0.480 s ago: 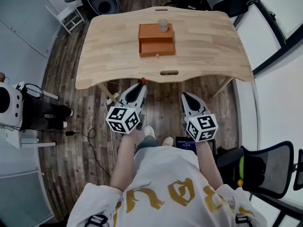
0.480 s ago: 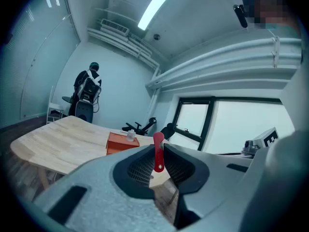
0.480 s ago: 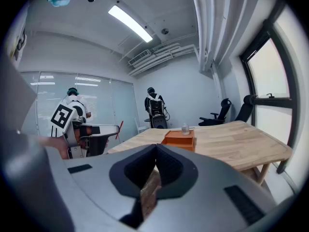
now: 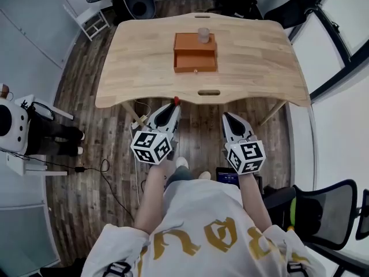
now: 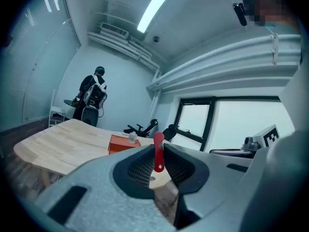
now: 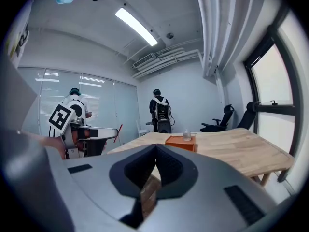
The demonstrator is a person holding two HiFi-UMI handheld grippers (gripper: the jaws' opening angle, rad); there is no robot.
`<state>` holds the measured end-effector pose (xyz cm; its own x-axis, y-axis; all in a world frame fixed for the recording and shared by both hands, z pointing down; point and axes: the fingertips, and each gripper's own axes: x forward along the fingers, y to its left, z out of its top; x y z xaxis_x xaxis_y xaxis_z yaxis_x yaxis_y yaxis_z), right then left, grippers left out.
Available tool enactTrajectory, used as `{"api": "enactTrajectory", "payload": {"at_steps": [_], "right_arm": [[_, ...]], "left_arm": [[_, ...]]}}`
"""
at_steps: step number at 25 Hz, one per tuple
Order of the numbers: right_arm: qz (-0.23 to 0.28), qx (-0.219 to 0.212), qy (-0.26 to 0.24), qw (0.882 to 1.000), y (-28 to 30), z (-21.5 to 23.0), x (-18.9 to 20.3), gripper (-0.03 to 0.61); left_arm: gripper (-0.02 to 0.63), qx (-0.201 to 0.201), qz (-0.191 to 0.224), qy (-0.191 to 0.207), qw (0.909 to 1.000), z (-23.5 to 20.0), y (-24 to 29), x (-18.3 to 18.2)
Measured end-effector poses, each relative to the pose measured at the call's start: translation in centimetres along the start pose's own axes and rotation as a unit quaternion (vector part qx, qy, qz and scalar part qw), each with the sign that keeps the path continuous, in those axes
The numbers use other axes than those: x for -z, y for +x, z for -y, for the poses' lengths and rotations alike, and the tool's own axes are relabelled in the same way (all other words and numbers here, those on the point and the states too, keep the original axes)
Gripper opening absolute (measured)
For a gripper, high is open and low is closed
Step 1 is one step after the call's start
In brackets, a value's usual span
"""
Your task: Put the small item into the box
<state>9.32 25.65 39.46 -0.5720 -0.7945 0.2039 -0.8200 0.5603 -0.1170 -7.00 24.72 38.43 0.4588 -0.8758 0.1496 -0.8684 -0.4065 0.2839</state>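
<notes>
An orange box point(image 4: 195, 53) with a front drawer stands at the middle back of the wooden table point(image 4: 144, 68), and a small clear jar point(image 4: 203, 35) sits on its top. My left gripper point(image 4: 174, 104) hangs in front of the table's near edge, shut on a thin red item point(image 5: 158, 151) that sticks up between its jaws. My right gripper point(image 4: 226, 116) is beside it, shut with nothing in it. Both are well short of the box point(image 5: 123, 144), which the right gripper view also shows as the box point(image 6: 181, 141) with the jar point(image 6: 186, 135).
Dark wooden floor lies under and before the table. Office chairs stand behind the table point(image 4: 138, 2) and at the lower right point(image 4: 323, 209). A white stand with cables point(image 4: 17, 128) is at the left. A person with a backpack point(image 6: 161, 111) stands beyond the table.
The head view has shifted slightly, so the table and box sit a little lower and further right. Both grippers keep their pose, and the left still grips the red item.
</notes>
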Motion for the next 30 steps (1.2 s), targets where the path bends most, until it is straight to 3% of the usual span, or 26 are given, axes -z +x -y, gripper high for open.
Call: {"api": "enactTrajectory", "payload": {"at_steps": [4,17,24,30], "right_arm": [[0.006,0.003,-0.022,1.0,-0.4,-0.3,-0.5,0.012],[-0.002,-0.008,0.018,1.0,0.7,1.7,0.6,0.012],[-0.01,-0.007,0.037,0.999,4.7,4.3,0.7,0.012],[-0.022,0.001,0.037,0.999,11.7,8.2,-0.1,0.012]], "left_arm": [[0.057,-0.004,-0.005,0.005,1.0,0.2,-0.3,0.2],[0.057,-0.013,-0.021,0.0,0.9997,0.0,1.0,1.4],[0.057,-0.014,-0.017,-0.02,0.9995,-2.8,4.9,0.6],[0.057,-0.004,-0.025,-0.032,0.9992,-6.8,11.9,-0.1]]}}
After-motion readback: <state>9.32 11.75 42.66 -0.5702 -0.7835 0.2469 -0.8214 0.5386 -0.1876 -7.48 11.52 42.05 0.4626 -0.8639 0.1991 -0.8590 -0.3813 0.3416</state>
